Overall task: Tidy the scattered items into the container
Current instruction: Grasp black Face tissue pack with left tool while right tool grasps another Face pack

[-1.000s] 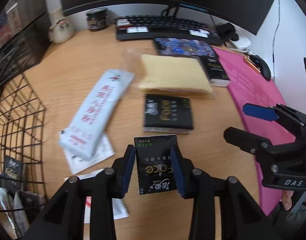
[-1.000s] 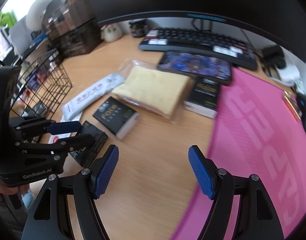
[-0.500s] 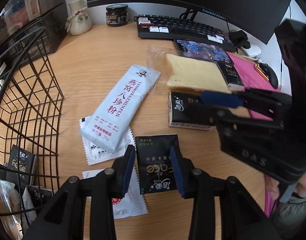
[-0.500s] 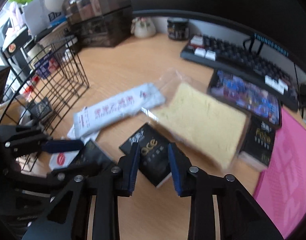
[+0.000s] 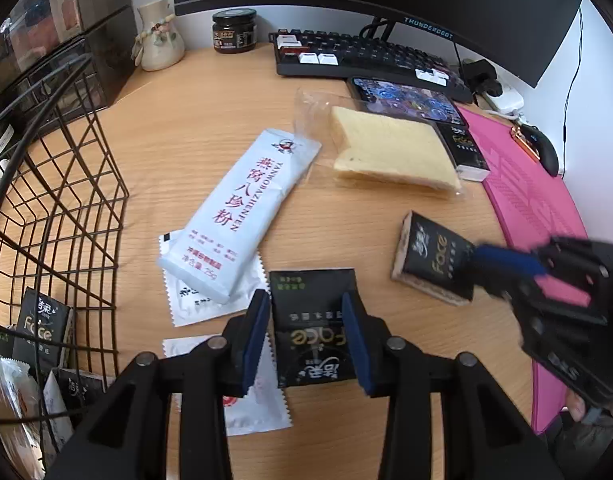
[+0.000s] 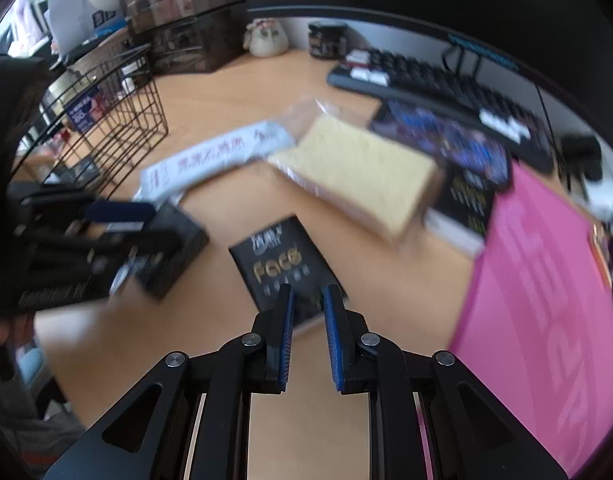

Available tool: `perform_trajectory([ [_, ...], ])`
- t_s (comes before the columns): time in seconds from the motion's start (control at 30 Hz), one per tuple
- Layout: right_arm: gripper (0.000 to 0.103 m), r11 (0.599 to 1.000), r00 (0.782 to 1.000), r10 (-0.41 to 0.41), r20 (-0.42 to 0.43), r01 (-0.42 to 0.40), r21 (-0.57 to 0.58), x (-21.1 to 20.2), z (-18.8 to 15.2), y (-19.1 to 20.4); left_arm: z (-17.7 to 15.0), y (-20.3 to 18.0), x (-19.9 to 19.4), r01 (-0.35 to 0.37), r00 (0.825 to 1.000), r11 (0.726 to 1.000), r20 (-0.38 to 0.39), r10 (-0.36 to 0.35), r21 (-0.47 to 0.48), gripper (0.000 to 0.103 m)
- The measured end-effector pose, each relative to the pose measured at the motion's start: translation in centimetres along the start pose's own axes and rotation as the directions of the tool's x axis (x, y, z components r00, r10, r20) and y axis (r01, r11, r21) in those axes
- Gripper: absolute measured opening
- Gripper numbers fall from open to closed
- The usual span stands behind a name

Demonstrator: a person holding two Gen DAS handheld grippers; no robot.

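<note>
Desk clutter lies beside the basket (image 5: 66, 216) at left. The left gripper (image 5: 308, 338) pinches a black pack (image 5: 312, 320); carry it over the rim before releasing. The right gripper (image 6: 308, 312) is closing on a second pack's (image 6: 282, 264) near edge; seat it deeper so it cannot slip.

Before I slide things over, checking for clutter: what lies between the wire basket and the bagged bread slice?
In the left wrist view, the long white packet lies between wire basket and bread slice.
</note>
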State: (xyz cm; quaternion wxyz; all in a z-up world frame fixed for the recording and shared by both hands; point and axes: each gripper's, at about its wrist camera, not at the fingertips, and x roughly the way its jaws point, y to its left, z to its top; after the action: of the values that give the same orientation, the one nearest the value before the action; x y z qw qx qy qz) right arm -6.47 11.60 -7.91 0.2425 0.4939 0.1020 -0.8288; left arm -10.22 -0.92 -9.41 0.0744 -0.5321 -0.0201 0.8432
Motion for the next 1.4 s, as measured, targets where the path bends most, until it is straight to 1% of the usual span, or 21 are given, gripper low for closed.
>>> perform_trajectory([
  [0.07, 0.017, 0.998, 0.999, 0.046, -0.004, -0.046, 0.032, -0.8, -1.0, -0.6, -0.1, -0.6, 0.0, 0.000, 1.000, 1.000, 0.000, 0.000, 0.014, 0.042],
  [0.1, 0.017, 0.998, 0.999, 0.050, 0.023, -0.050, 0.039, -1.5, -1.3, -0.8, -0.1, -0.9, 0.0, 0.003, 1.000, 1.000, -0.001, -0.003, 0.020, 0.042],
  [0.2, 0.017, 1.000, 0.996, -0.012, 0.086, 0.010, 0.022, -2.4, -1.2, -1.0, -0.2, -1.9, 0.0, 0.011, 1.000, 0.999, -0.005, -0.011, 0.037, 0.042],
  [0.27, 0.017, 0.999, 0.992, -0.027, 0.119, 0.025, 0.021, -2.4, -0.3, -1.6, -0.3, -2.5, 0.0, 0.019, 1.000, 0.999, -0.010, -0.018, 0.049, 0.042],
  [0.3, 0.017, 0.998, 0.991, -0.050, 0.126, 0.046, 0.031, -1.9, 0.2, -2.2, -0.4, -2.8, 0.0, 0.024, 1.000, 0.998, -0.014, -0.023, 0.052, 0.042],
  [0.37, 0.017, 0.997, 0.992, -0.072, 0.100, 0.069, 0.037, -0.5, 1.2, -2.9, -0.4, -3.0, 0.1, 0.035, 0.999, 0.998, -0.020, -0.034, 0.054, 0.042],
  [0.4, 0.017, 0.997, 0.994, -0.066, 0.083, 0.063, 0.041, 0.2, 1.4, -3.2, -0.3, -3.1, 0.1, 0.037, 0.999, 0.998, -0.021, -0.036, 0.052, 0.042],
  [0.53, 0.017, 0.999, 0.999, 0.020, 0.026, -0.020, 0.025, 1.0, 0.2, -2.6, 0.1, -3.3, 0.5, 0.040, 0.999, 0.998, -0.013, -0.039, 0.040, 0.042],
  [0.57, 0.017, 1.000, 1.000, 0.025, 0.014, -0.025, 0.018, 0.8, -0.4, -2.2, 0.3, -3.5, 0.6, 0.038, 0.999, 0.998, -0.010, -0.037, 0.046, 0.042],
  [0.7, 0.017, 0.999, 1.000, 0.011, 0.011, -0.012, 0.048, -0.1, -2.2, -2.0, 0.8, -4.9, 1.0, 0.052, 0.999, 0.996, -0.008, -0.051, 0.076, 0.042],
  [0.8, 0.017, 0.994, 0.999, -0.023, 0.047, 0.018, 0.103, -1.6, -2.6, -2.7, 0.8, -5.6, 1.1, 0.060, 0.998, 0.994, -0.010, -0.059, 0.093, 0.042],
  [0.87, 0.020, 0.991, 0.998, -0.017, 0.059, 0.009, 0.131, -2.2, -2.4, -2.8, 0.8, -5.5, 0.9, 0.058, 0.998, 0.994, -0.010, -0.057, 0.093, 0.042],
  [0.93, 0.032, 0.990, 0.997, -0.018, 0.070, 0.008, 0.139, -2.3, -2.0, -2.6, 0.8, -4.8, 0.8, 0.045, 0.999, 0.996, -0.007, -0.045, 0.082, 0.042],
  [1.0, 0.037, 0.990, 0.997, -0.028, 0.066, 0.018, 0.138, -2.0, -1.5, -2.2, 0.6, -3.5, 0.5, 0.028, 1.000, 0.998, -0.003, -0.028, 0.058, 0.042],
  [1.07, 0.039, 0.989, 0.998, -0.041, 0.057, 0.032, 0.145, -1.6, -1.1, -1.7, 0.5, -2.3, 0.2, 0.018, 1.000, 0.999, -0.004, -0.018, 0.026, 0.042],
  [1.13, 0.043, 0.986, 0.998, -0.049, 0.048, 0.041, 0.160, -1.2, -0.8, -1.3, 0.5, -1.6, -0.5, 0.025, 1.000, 1.000, 0.000, -0.025, 0.005, 0.043],
  [1.17, 0.044, 0.985, 0.998, -0.045, 0.043, 0.038, 0.167, -1.0, -0.7, -1.2, 0.5, -1.5, -0.8, 0.033, 0.999, 0.999, 0.004, -0.033, -0.003, 0.047],
  [1.2, 0.045, 0.984, 0.998, -0.047, 0.043, 0.039, 0.173, -1.0, -0.7, -1.1, 0.4, -1.6, -1.0, 0.037, 0.999, 0.999, 0.005, -0.037, -0.003, 0.061],
  [1.23, 0.047, 0.982, 0.997, -0.060, 0.043, 0.052, 0.182, -0.9, -0.6, -1.0, 0.3, -1.8, -1.1, 0.042, 0.999, 0.999, 0.003, -0.042, 0.009, 0.068],
  [1.33, 0.053, 0.976, 0.995, -0.069, 0.067, 0.053, 0.209, -1.0, -0.3, -0.7, -0.2, -2.6, -1.0, 0.046, 0.999, 0.998, -0.002, -0.046, 0.039, 0.069],
  [1.4, 0.055, 0.967, 0.993, -0.106, 0.059, 0.089, 0.239, -0.6, -0.3, -0.7, -0.4, -2.8, -0.4, 0.031, 0.999, 0.998, -0.015, -0.030, 0.051, 0.069],
])
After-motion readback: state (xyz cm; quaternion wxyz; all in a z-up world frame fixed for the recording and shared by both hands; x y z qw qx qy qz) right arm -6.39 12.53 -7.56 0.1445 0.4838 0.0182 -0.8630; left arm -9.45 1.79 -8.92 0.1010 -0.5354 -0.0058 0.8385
